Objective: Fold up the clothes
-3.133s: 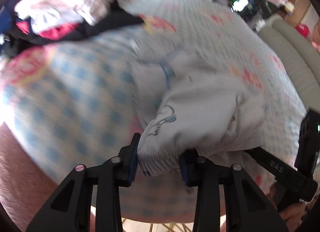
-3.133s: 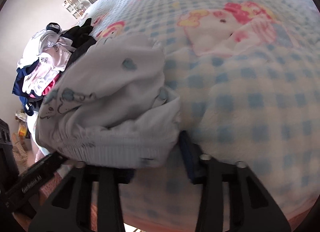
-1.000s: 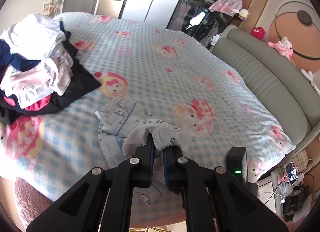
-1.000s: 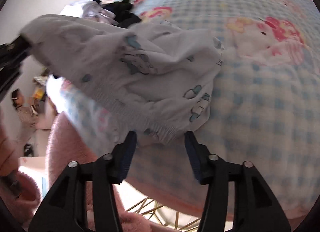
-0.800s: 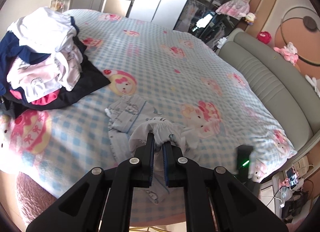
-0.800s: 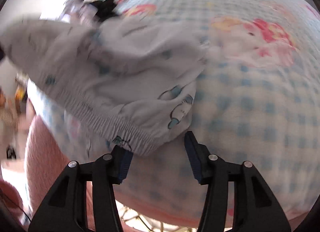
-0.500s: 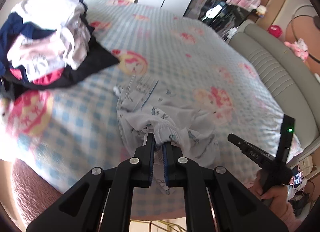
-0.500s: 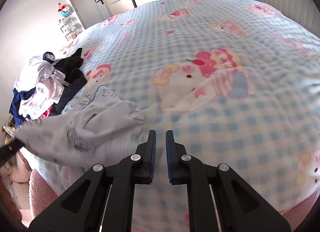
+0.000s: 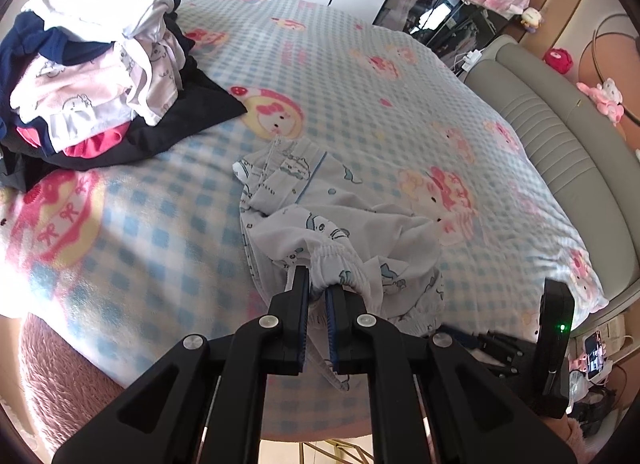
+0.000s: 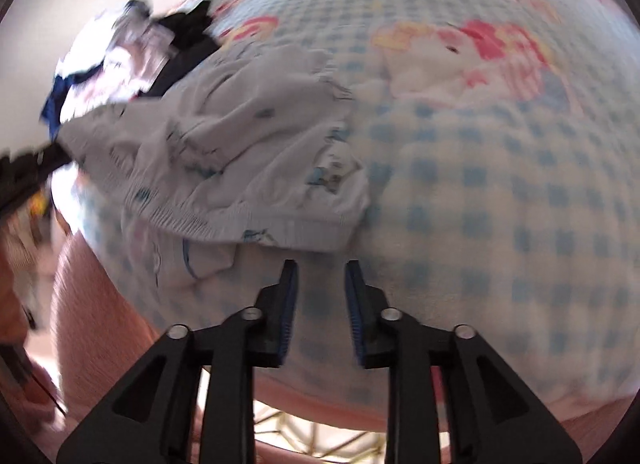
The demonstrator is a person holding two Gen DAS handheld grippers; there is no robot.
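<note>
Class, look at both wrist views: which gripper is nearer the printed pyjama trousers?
Left. The left gripper is clamped on the pyjama trousers at their elastic edge; the right gripper is open, just short of them.

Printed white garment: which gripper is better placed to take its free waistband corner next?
Right. The right gripper is open just below the printed white garment; the left gripper is already shut on its elastic edge.

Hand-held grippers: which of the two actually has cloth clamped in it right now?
The left hand-held gripper: it pinches the elastic hem of the pale printed garment. The right hand-held gripper is open, just short of the cloth.
</note>
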